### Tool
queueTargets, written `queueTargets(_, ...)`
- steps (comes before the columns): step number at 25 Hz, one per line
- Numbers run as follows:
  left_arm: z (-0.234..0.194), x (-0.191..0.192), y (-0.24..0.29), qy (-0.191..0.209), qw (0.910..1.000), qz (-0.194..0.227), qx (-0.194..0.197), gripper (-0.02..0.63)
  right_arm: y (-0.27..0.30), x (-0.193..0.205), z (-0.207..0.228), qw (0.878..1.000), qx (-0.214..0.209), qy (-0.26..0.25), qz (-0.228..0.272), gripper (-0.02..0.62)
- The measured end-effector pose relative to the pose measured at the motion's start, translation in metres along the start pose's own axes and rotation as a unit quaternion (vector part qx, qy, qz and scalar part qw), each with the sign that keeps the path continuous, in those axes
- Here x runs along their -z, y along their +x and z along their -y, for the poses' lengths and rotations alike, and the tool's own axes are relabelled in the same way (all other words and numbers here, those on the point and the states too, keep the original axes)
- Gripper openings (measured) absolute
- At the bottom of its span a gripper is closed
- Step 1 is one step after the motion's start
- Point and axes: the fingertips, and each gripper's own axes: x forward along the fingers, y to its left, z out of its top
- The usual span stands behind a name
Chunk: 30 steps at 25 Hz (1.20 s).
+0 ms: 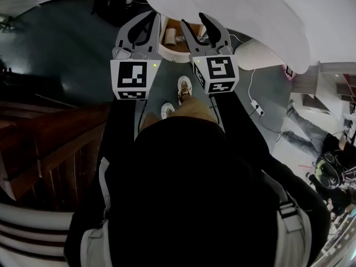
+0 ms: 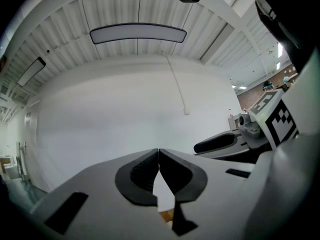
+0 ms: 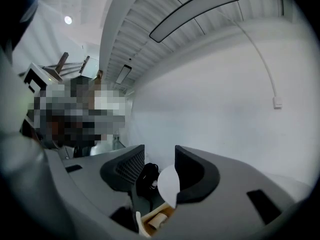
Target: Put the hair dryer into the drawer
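Dark torso (image 1: 189,193) fills 6 o'clock; left claw (image 1: 153,16), 11 o'clock, pressed together and empty; right claw (image 1: 192,19), 12 o'clock, spread, pinching nothing; shoes (image 1: 184,87) beneath them.

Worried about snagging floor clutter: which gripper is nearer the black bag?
Left. In the head view the left gripper sits just right of the black bag. The right gripper lies farther right, beyond the left one.

grey left gripper (image 2: 159,153), white wall (image 2: 115,119)
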Motion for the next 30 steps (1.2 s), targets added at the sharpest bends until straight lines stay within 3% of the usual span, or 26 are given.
queueTargets(5,0.0,-0.004,-0.004,-0.004,1.0,0.005,-0.002,0.016,-0.003,-0.011,-0.001,1.0,-0.004,0.009,0.015,0.182)
queueTargets(9,0.0,-0.006,0.004,-0.001,1.0,0.004,-0.003,0.017,-0.001,-0.015,0.001,1.0,-0.012,0.004,0.017,0.11)
queueTargets(18,0.007,-0.004,0.013,0.005,1.0,0.003,0.005,0.017,-0.004,-0.014,0.014,1.0,0.006,0.006,0.014,0.029)
queueTargets(22,0.01,-0.002,0.014,0.003,1.0,0.003,0.006,0.016,-0.01,-0.012,0.019,1.0,0.005,0.028,0.013,0.026)
queueTargets(30,0.001,0.002,0.008,-0.002,1.0,0.0,-0.005,0.015,-0.014,-0.008,0.028,1.0,0.017,0.019,0.008,0.026)
